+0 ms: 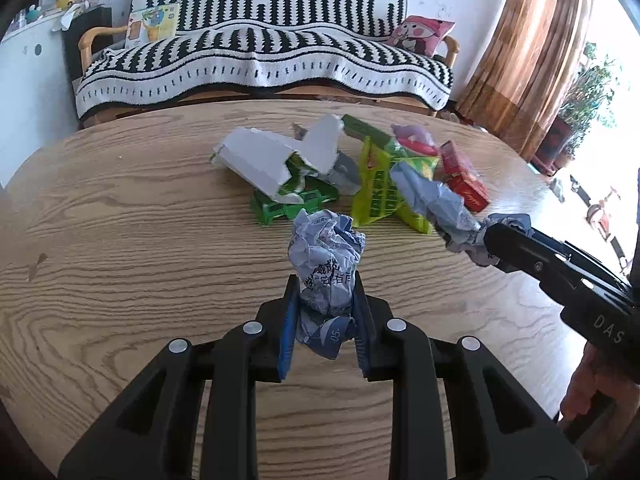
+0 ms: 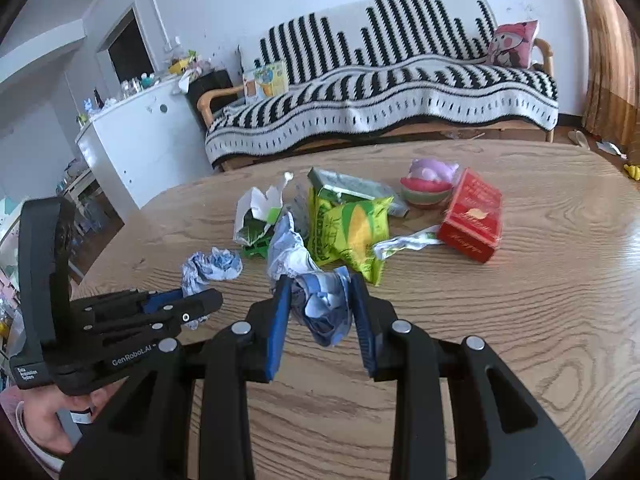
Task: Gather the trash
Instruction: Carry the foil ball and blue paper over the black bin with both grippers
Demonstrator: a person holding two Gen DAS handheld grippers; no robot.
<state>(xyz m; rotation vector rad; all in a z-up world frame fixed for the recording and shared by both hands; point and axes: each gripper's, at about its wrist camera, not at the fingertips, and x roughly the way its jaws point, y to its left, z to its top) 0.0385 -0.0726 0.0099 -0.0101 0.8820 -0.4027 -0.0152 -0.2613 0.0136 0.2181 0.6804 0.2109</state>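
Note:
My left gripper point(image 1: 325, 288) is shut on a crumpled blue-and-white paper ball point(image 1: 326, 264) and holds it above the wooden table point(image 1: 120, 240). It also shows in the right wrist view point(image 2: 208, 268). My right gripper point(image 2: 318, 284) is shut on a second crumpled blue-and-white wrapper point(image 2: 316, 300), long and twisted; in the left wrist view this wrapper point(image 1: 436, 204) hangs from the right gripper point(image 1: 486, 240). Behind them lies a pile of trash: a torn white-and-green carton point(image 1: 272, 160), a yellow-green snack bag point(image 2: 348, 232) and a red box point(image 2: 472, 216).
A pink-and-purple round toy point(image 2: 430, 184) sits behind the red box. A green flat pack point(image 2: 344, 184) lies behind the snack bag. A striped sofa point(image 1: 260, 60) stands beyond the table's far edge, a white cabinet point(image 2: 140, 148) to the left.

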